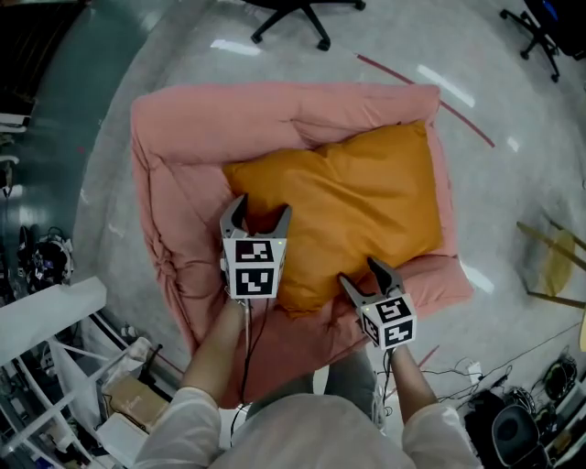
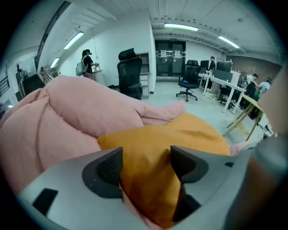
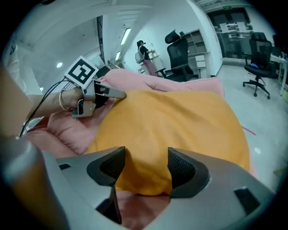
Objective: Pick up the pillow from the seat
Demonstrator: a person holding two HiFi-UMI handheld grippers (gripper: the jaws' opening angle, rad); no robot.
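Observation:
An orange pillow [image 1: 357, 201] lies on a pink padded seat [image 1: 201, 128] on the floor. My left gripper [image 1: 259, 209] is at the pillow's near left corner, and in the left gripper view that corner [image 2: 148, 179] bulges between the wide-spread jaws [image 2: 146, 155]. My right gripper [image 1: 362, 275] is at the pillow's near edge. In the right gripper view the orange edge [image 3: 144, 175] sits between the open jaws [image 3: 147, 157] without being pinched. The left gripper [image 3: 96, 92] also shows there, at the pillow's far left.
The seat's raised pink rim [image 1: 293, 105] wraps the back and left sides. An office chair base [image 1: 302, 14] stands beyond it and a wooden frame [image 1: 549, 256] to the right. White shelving [image 1: 55, 321] and cables [image 1: 458, 371] crowd the near floor. A person [image 2: 85, 63] stands far off.

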